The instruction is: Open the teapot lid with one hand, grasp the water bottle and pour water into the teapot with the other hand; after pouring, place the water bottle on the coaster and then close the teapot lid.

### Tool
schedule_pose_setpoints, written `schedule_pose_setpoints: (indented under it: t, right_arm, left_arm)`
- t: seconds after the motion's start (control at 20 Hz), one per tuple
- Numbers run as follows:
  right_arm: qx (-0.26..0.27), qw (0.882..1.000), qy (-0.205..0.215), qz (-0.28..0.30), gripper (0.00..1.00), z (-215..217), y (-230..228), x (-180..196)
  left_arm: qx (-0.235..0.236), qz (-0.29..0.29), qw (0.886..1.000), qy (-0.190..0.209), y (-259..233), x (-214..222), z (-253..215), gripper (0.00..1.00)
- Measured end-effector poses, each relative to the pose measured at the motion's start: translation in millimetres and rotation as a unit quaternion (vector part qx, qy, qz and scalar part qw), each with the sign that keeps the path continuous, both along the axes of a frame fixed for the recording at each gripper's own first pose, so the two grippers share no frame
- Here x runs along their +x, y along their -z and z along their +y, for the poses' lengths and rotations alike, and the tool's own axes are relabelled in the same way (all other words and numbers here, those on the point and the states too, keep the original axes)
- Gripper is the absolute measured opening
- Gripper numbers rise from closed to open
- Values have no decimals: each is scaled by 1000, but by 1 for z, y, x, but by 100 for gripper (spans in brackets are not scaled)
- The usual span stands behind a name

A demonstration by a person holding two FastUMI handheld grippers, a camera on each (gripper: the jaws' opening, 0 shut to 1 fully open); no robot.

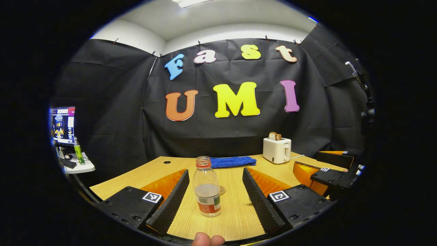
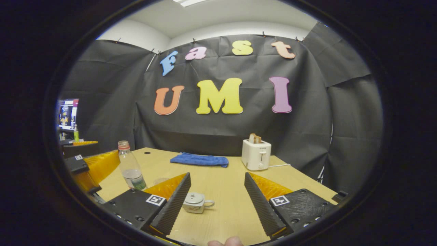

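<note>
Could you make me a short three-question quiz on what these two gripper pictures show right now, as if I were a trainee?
1. True or false: the teapot has its lid off.
2. What stands upright between the left gripper's open fingers? A) the toaster B) the water bottle C) the blue cloth
3. Fill in: the right gripper is ___, touching nothing.

Key:
1. False; the lid sits on the teapot.
2. B; the bottle is capless, partly filled, and neither finger touches it.
3. Open.
</note>
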State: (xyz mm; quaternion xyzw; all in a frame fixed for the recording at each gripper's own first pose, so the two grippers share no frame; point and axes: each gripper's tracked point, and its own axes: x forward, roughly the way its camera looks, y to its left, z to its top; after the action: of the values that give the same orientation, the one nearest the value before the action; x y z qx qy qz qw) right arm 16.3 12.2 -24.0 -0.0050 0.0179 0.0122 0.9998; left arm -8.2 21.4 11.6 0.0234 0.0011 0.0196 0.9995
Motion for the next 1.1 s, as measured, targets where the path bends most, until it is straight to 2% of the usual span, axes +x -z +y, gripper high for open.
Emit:
schedule_pose_setpoints:
  t: [0.1, 0.3, 0.35, 0.45, 0.55, 0.85, 0.95, 1.1]
  right_arm:
    - [-4, 1000, -8, 7, 97, 8, 10, 7]
    - [-14, 999, -22, 28, 95, 25, 33, 27]
    - [-16, 999, -24, 34, 98, 28, 40, 32]
    - [-21, 998, -29, 47, 95, 34, 53, 45]
    - [-19, 997, -33, 63, 97, 38, 65, 55]
    - [-31, 995, -38, 86, 95, 46, 86, 76]
    - [-28, 994, -46, 92, 90, 51, 89, 82]
    - [-30, 994, -53, 95, 76, 57, 89, 86]
  left_arm:
    - [1, 5, 1000, 3, 1, 2, 1, 98]
    - [-4, 11, 1000, -7, 1, 1, 16, 98]
    - [-7, 11, 1000, -9, 0, 3, 19, 98]
    - [-9, 13, 1000, -16, 1, 3, 28, 98]
    - [-10, 12, 1000, -26, -2, 3, 37, 98]
    - [-19, 10, 999, -29, -3, 4, 47, 98]
    - [-19, 10, 999, -31, -3, 5, 49, 98]
    - [-21, 13, 999, -28, -1, 5, 48, 98]
